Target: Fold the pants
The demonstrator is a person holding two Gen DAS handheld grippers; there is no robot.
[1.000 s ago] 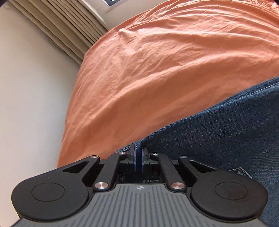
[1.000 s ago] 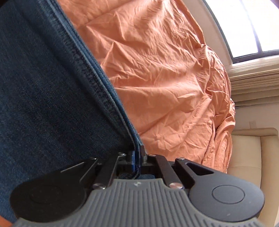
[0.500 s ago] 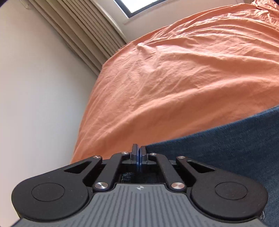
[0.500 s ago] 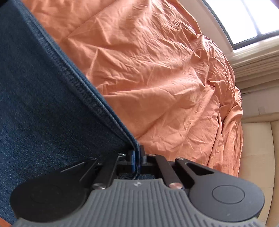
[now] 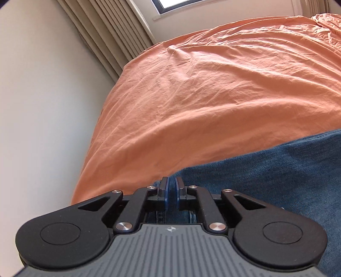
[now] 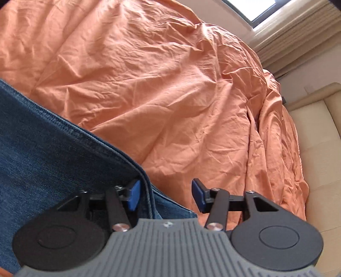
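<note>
A: On the bed, jeans (image 5: 277, 176) lie over the orange bedsheet (image 5: 213, 95). Left tongs (image 5: 171, 190) nearly closed, blue pads pinching a denim edge with only a thin slit between them.

B: Right side?

A: Right tongs (image 6: 165, 195) spread wide. Seamed edge of the jeans (image 6: 53, 153) sits between the fingers, against the left blue pad (image 6: 133, 195); the right pad is clear of the cloth.

B: Any labels or text?

A: No readable writing. Only a small round emblem on each grey ribbed body.

B: Surroundings?

A: Beige curtain (image 5: 110, 36) and window (image 5: 170, 5) in the left view, cream sofa (image 6: 317, 149) beside the bed in the right view.
</note>
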